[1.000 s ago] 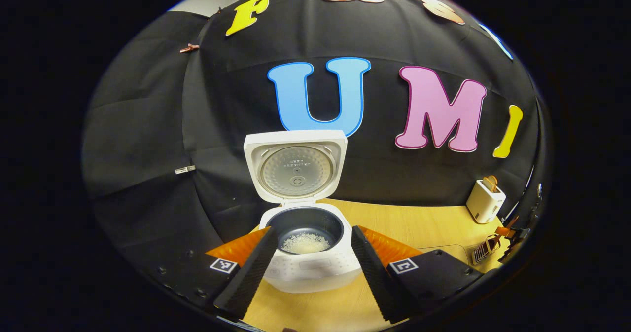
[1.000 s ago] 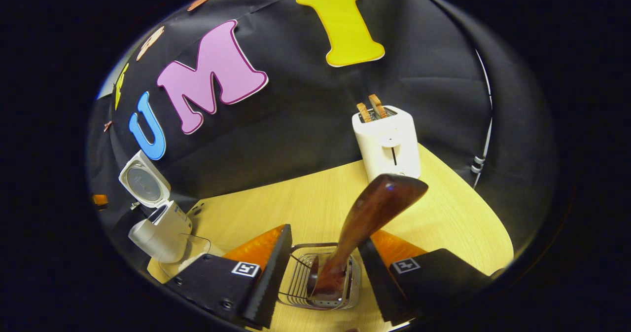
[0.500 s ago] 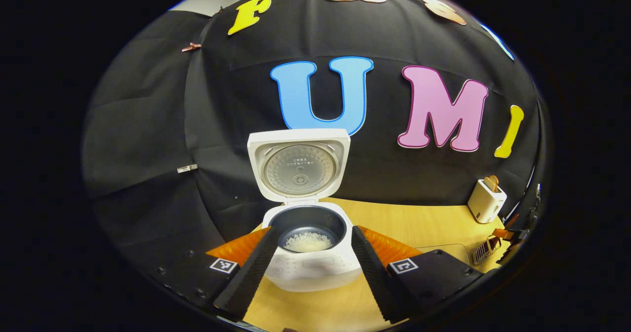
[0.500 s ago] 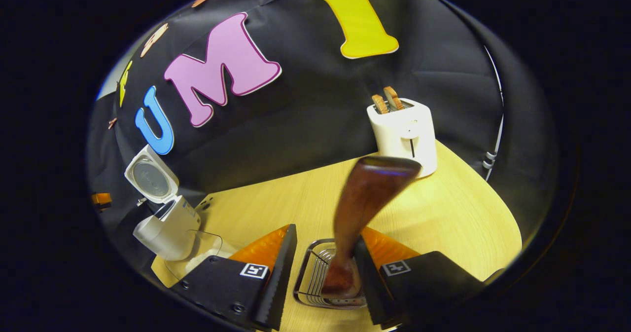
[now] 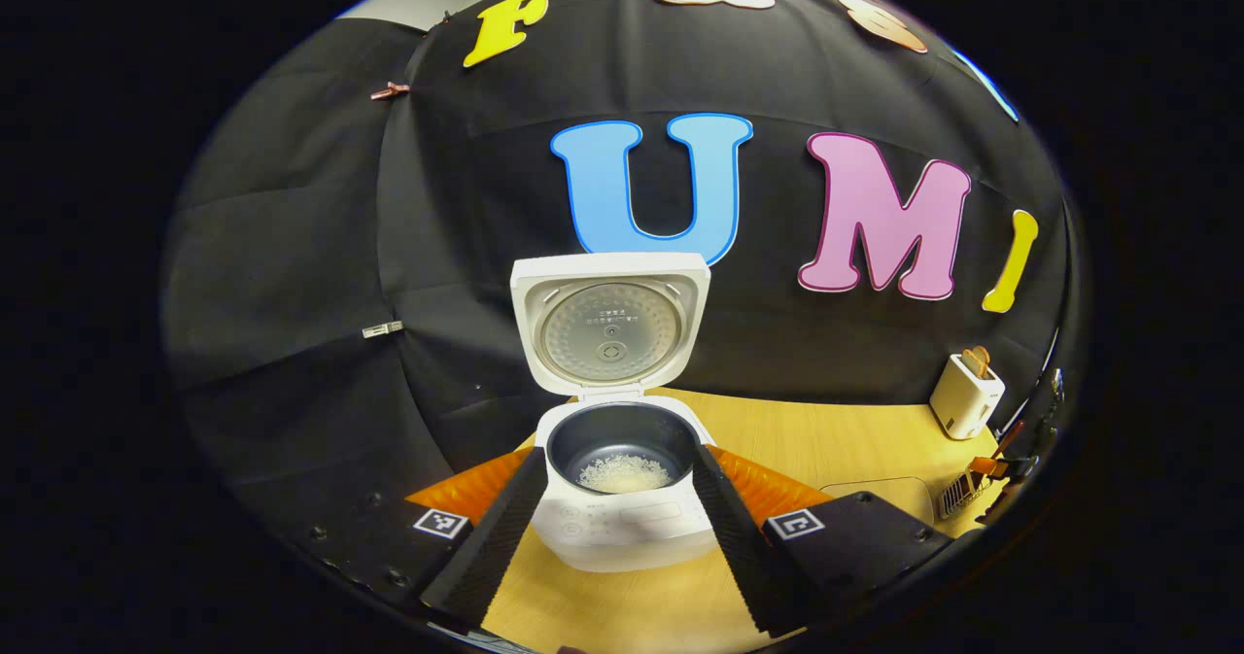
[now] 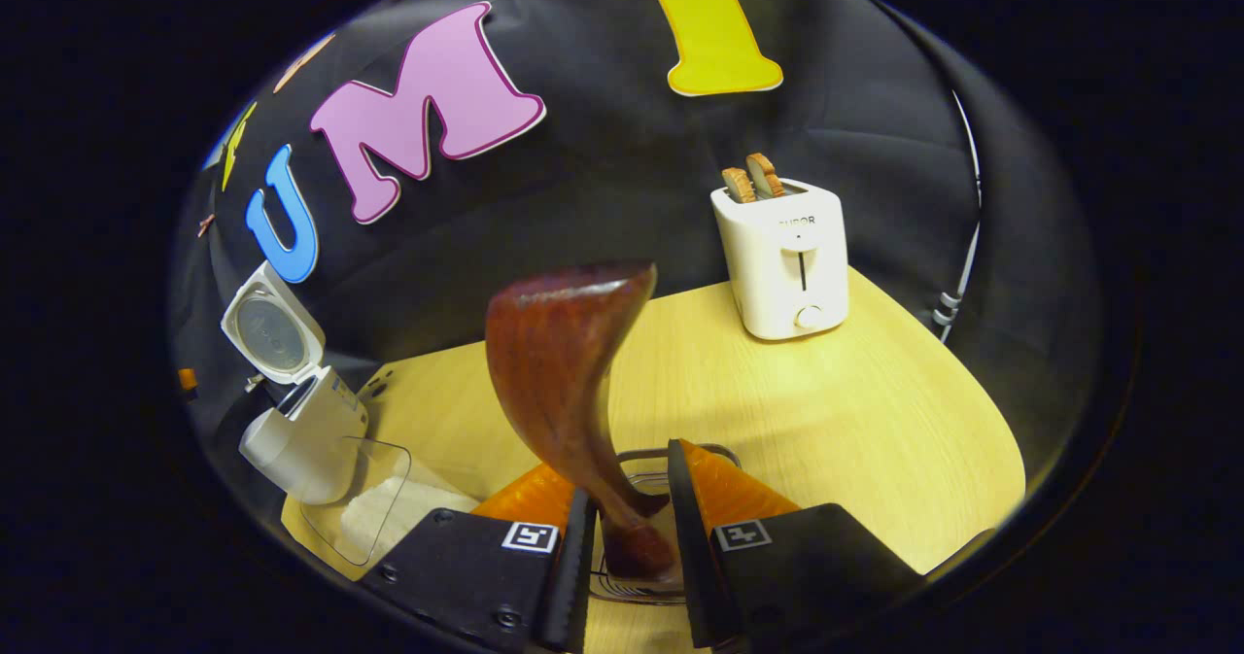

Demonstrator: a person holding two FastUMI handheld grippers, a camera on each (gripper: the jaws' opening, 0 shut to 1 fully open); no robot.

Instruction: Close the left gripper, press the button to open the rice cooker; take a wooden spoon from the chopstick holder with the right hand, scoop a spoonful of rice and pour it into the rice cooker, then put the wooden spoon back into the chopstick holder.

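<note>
A white toaster [image 6: 785, 260] with two slices of bread [image 6: 750, 177] in its slots stands at the far side of the wooden table [image 6: 875, 411], well apart from the rice cooker [image 6: 301, 430] at the left; in the left gripper view the toaster [image 5: 965, 396] sits small at the right edge. A clear container of rice [image 6: 374, 513] lies just beside the cooker. The toaster carries small lettering near its top, too small to make out, and the lettering inside the cooker lid [image 5: 609, 319] cannot be read either. In the left gripper view the rice cooker [image 5: 627, 499] stands with its lid up and a little rice [image 5: 625, 474] at the bottom of its dark pot. The left gripper [image 5: 614, 537] has its fingers spread wide, holding nothing, with the cooker seen between them. The right gripper [image 6: 627, 557] has its fingers drawn close around the handle of the wooden spoon [image 6: 569, 382], apparently clasping it; the spoon's bowl points up and tilts left, and its lower end sits in the wire chopstick holder [image 6: 671, 460] beneath the fingers.
</note>
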